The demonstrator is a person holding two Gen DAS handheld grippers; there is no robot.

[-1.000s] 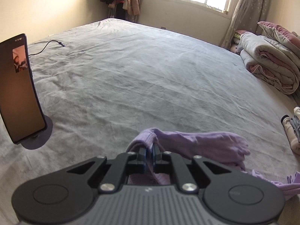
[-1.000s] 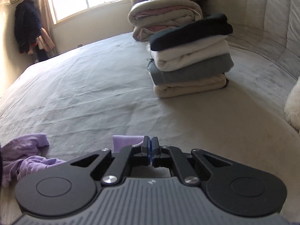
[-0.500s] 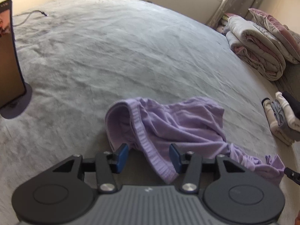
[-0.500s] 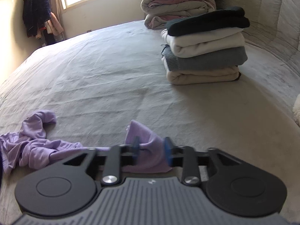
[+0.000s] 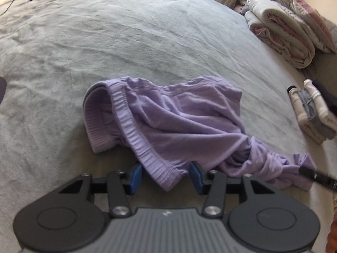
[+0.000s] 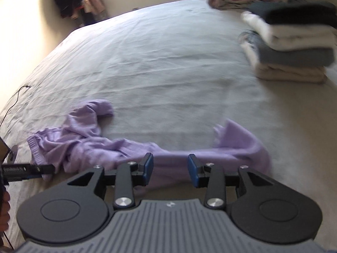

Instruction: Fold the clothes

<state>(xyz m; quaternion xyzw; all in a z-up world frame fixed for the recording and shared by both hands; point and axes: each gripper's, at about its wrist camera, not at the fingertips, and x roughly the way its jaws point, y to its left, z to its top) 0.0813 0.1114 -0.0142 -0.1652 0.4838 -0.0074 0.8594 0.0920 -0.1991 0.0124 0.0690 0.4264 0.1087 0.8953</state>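
left gripper (image 5: pixel 165 178) just let go, now narrowing with the waistband loose between; right gripper (image 6: pixel 170 169) widening over the leg. purple pants (image 5: pixel 179 124) dropped crumpled on the bed (image 5: pixel 126 42), ready for spreading.

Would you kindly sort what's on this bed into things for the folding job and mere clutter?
Job: crumpled lilac cotton garment; left claw, closing; right claw, opening.

Clutter: stack of folded sweaters; rolled grey-pink quilts; black cable.

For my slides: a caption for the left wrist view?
Left gripper, jaws closing around the waistband of purple shorts crumpled on a grey bed.
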